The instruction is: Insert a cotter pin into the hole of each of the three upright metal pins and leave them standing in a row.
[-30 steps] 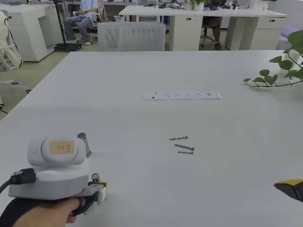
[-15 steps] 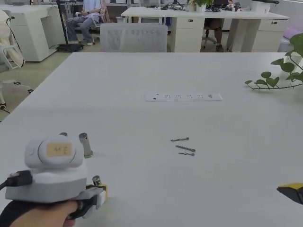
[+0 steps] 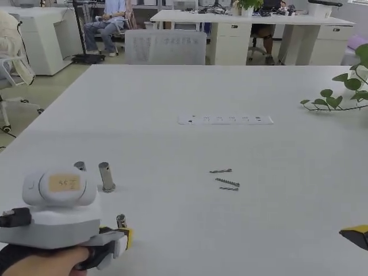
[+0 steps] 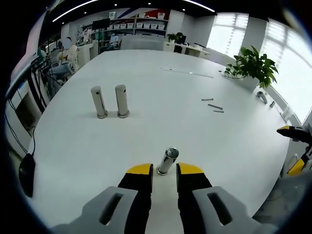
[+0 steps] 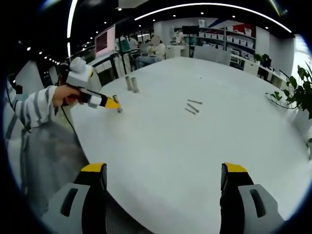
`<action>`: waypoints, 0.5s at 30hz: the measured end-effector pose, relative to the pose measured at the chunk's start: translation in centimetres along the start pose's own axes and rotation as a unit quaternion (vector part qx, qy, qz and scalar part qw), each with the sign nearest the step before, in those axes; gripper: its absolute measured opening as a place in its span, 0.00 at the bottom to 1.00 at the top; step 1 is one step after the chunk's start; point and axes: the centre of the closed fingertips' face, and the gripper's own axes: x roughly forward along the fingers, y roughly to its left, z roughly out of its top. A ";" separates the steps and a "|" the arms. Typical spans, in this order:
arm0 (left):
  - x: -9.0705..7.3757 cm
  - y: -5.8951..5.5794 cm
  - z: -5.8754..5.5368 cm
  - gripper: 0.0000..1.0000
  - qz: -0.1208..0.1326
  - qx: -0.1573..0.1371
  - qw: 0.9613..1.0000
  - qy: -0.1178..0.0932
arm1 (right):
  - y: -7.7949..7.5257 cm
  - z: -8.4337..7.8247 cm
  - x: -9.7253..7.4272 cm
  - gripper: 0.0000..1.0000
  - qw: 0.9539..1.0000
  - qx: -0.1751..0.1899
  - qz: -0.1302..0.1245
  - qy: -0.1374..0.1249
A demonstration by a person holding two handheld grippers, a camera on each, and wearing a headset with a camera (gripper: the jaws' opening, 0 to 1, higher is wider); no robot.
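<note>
At the near-left of the bench (image 3: 276, 149), left gripper (image 4: 165, 170) straddles the nearest metal pin (image 4: 167, 162) with jaws parted, right gripper (image 5: 164, 171) gapes wide, and cotter pins (image 3: 225, 179) lie mid-table; an off-centre squeeze could topple the pin.

The worktop (image 3: 172, 144) is showing a plain, pale grey-white. The three pins (image 4: 122, 101) are gleaming silver, and the cotter pins (image 3: 225, 179) are reading as dark grey. The left gripper (image 4: 164, 170) is wearing a white and light grey body with a tan label (image 3: 64, 184), black jaws and yellow tips. The right gripper (image 5: 163, 170) is showing grey jaw bodies, black inner faces and yellow tips. A sleeve (image 5: 29, 109) is showing grey and white stripes. Far off, a power strip (image 3: 224, 119) is looking white, and at the right a plant (image 3: 345, 92) is showing green leaves.
</note>
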 end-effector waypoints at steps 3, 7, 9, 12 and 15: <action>-0.5 0.4 0.0 0.20 0.002 0.007 1.000 0.001 | 0.0 0.1 0.1 0.98 1.000 -0.002 0.001 0.001; -1.2 1.0 0.0 0.24 -0.009 -0.003 1.000 0.005 | 0.0 0.3 0.0 0.98 1.000 0.001 0.002 -0.004; -1.7 1.1 0.1 0.27 -0.019 0.002 1.000 0.003 | 0.0 0.3 -0.1 0.98 1.000 0.001 0.001 -0.005; -2.4 2.1 0.5 0.34 -0.007 0.031 0.999 -0.007 | -0.2 0.2 -0.1 0.98 1.000 0.003 -0.001 -0.004; -3.2 2.3 0.9 0.44 -0.022 0.024 0.999 -0.021 | -0.4 0.1 0.0 0.98 1.000 0.013 -0.002 -0.005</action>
